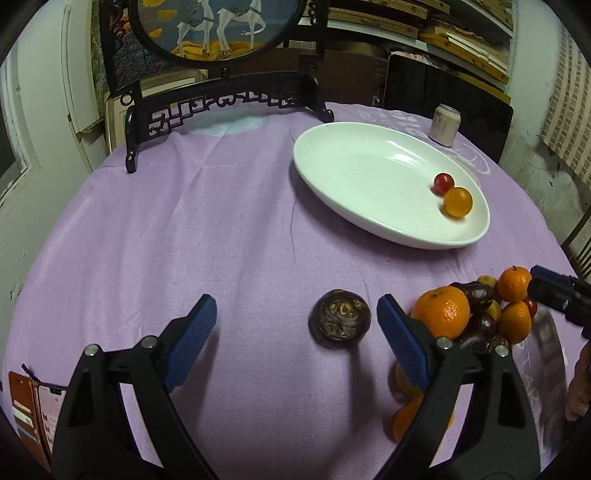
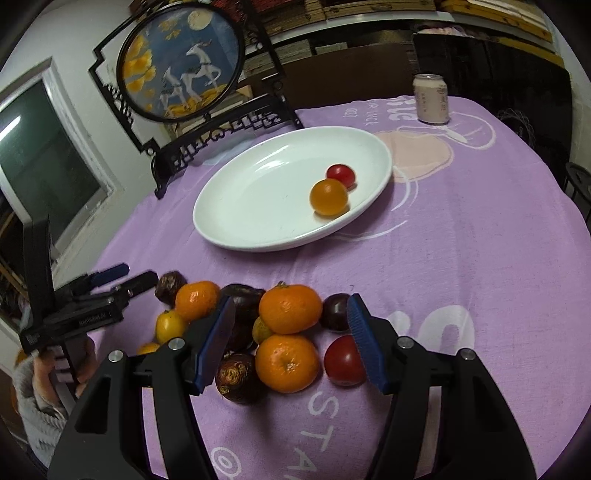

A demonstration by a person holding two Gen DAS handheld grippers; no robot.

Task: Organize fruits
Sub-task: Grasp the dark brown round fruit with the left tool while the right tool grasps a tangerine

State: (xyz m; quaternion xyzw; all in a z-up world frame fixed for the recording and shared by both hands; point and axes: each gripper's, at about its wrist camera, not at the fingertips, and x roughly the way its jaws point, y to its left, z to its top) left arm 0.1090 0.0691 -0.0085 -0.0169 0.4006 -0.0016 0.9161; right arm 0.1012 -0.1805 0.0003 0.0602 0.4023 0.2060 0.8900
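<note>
A white oval plate (image 1: pixel 354 173) (image 2: pixel 258 206) holds a red tomato (image 1: pixel 443 183) (image 2: pixel 341 174) and an orange tomato (image 1: pixel 458 202) (image 2: pixel 328 197). My left gripper (image 1: pixel 297 314) is open, its fingers either side of a dark brown water chestnut (image 1: pixel 339 324) on the purple cloth. A pile of tangerines (image 1: pixel 441 312) (image 2: pixel 290 308), dark fruits and a red tomato (image 2: pixel 344 360) lies beside it. My right gripper (image 2: pixel 291 321) is open over this pile, around a tangerine (image 2: pixel 287 362). In the left view the right gripper (image 1: pixel 561 295) shows at the right edge.
A dark carved stand with a round deer painting (image 1: pixel 221 29) (image 2: pixel 181 62) stands at the back. A drink can (image 1: pixel 445 124) (image 2: pixel 430 98) sits behind the plate. A phone case (image 1: pixel 29 413) lies at the lower left edge.
</note>
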